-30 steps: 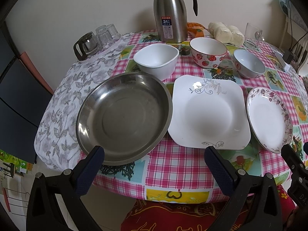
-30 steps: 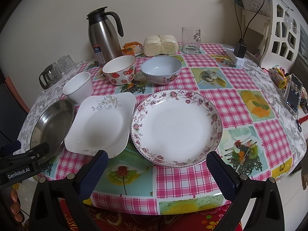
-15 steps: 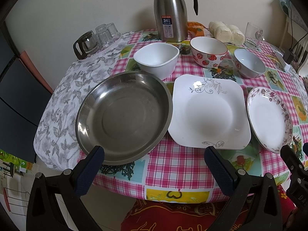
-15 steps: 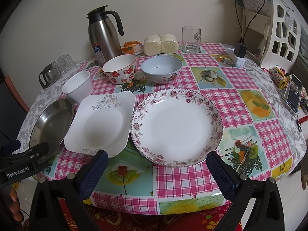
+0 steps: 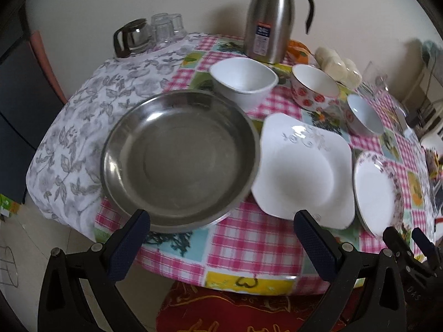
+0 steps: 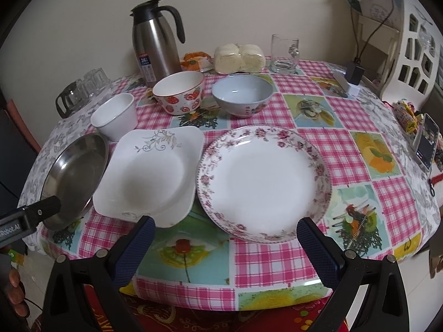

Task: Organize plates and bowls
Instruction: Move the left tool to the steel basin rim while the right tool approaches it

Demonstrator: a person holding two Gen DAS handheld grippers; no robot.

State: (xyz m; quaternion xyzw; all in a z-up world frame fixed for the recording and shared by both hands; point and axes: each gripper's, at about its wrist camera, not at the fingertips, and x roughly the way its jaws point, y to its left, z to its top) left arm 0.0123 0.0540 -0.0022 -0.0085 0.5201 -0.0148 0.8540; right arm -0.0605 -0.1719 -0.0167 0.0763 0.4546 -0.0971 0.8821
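On the round checked table a steel plate (image 5: 178, 160) lies at the left, a white square plate (image 5: 301, 170) in the middle and a round floral-rimmed plate (image 6: 263, 182) at the right. Behind them stand a white square bowl (image 5: 243, 80), a strawberry bowl (image 6: 180, 92) and a pale blue bowl (image 6: 242, 95). My left gripper (image 5: 221, 244) is open and empty above the table's near edge, in front of the steel plate. My right gripper (image 6: 225, 251) is open and empty in front of the floral plate.
A steel thermos jug (image 6: 156, 41) stands at the back with wrapped buns (image 6: 239, 58), a glass mug (image 6: 285, 54), and a glass pot with upturned glasses (image 5: 146, 34) at the far left. A phone (image 6: 427, 141) lies at the right edge. A red cushioned chair (image 5: 235, 312) is below.
The left gripper has swung left and tilted, so the steel plate now sits more central in its view. The right gripper has barely moved. No dish has moved.
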